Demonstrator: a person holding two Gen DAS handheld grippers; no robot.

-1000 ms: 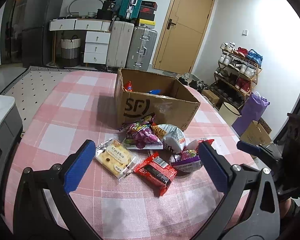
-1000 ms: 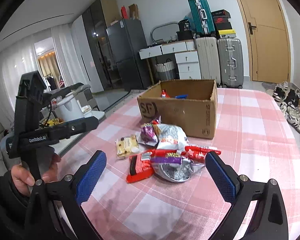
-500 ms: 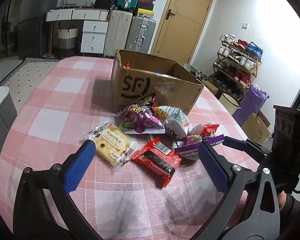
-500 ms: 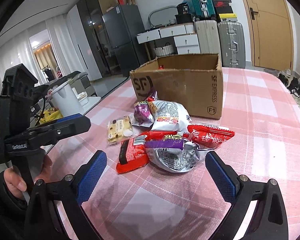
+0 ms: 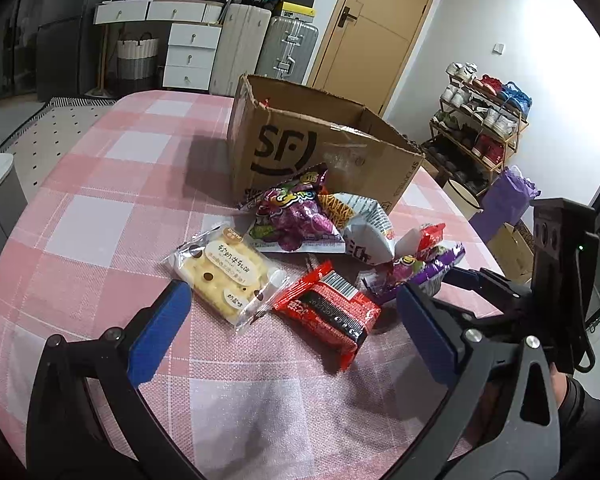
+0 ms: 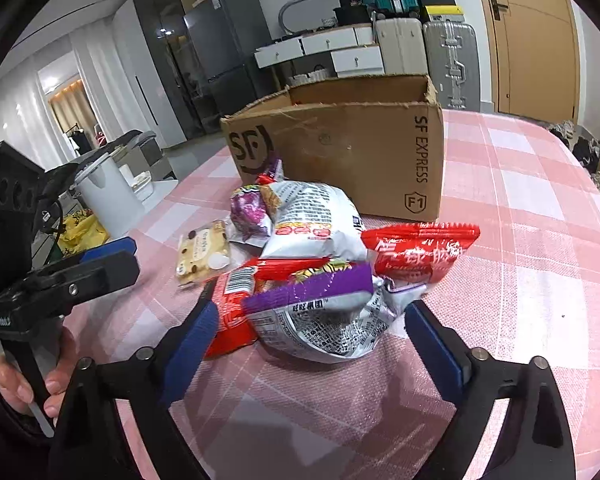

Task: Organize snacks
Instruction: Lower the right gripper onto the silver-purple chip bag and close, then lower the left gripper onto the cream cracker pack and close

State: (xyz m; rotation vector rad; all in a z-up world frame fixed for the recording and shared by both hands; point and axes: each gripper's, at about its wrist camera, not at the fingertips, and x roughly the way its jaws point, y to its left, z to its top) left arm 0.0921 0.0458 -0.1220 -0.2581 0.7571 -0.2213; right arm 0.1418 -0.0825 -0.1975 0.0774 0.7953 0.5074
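Note:
A pile of snack packs lies on the pink checked table in front of an open cardboard box (image 5: pixel 320 152) (image 6: pixel 340 148). My left gripper (image 5: pixel 288 328) is open, with a red and black pack (image 5: pixel 328 312) between its fingers and a yellow biscuit pack (image 5: pixel 228 272) by its left finger. My right gripper (image 6: pixel 312 344) is open, its fingers either side of a silver and purple bag (image 6: pixel 324 316). A red pack (image 6: pixel 420 252), a white chips bag (image 6: pixel 312 220) and a purple candy bag (image 5: pixel 292 216) lie behind.
The tablecloth (image 5: pixel 100 184) runs to a rounded edge. A white bin (image 6: pixel 108 196) stands off the table's left side, a shoe rack (image 5: pixel 480 120) off the right. Suitcases (image 5: pixel 284 48) and drawers stand by the far wall.
Both grippers have moved forward and down toward the snack pile. The right gripper's fingers now flank the silver and purple bag; the left gripper's fingers flank the red and black pack.

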